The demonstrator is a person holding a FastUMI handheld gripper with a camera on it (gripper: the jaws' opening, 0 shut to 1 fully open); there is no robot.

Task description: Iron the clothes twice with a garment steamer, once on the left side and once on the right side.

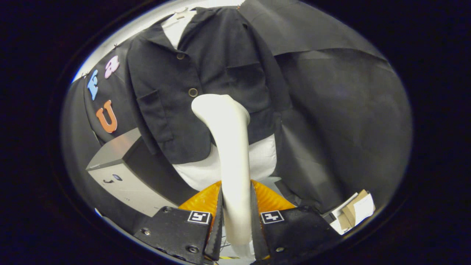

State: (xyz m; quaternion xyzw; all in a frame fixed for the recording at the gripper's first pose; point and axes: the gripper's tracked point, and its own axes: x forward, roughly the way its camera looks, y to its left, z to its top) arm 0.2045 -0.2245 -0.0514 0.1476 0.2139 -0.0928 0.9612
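Your gripper (pixel 236 221) points up and forward at the hanging garment, its fingers pinching the white handle of the garment steamer (pixel 230 154) from both sides. The steamer rises from between the fingers and curves forward — its head sits at the front of the dark jacket (pixel 191 73), just beside the lower button (pixel 192 92). A grey box (pixel 121 176) stands beyond the fingers, beside the jacket — a white underlayer (pixel 206 171) shows below the hem.

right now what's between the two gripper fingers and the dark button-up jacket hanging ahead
The white garment steamer: the gripper is shut on its handle, and its head reaches up to the dark jacket near the lower button, seen in the gripper view.
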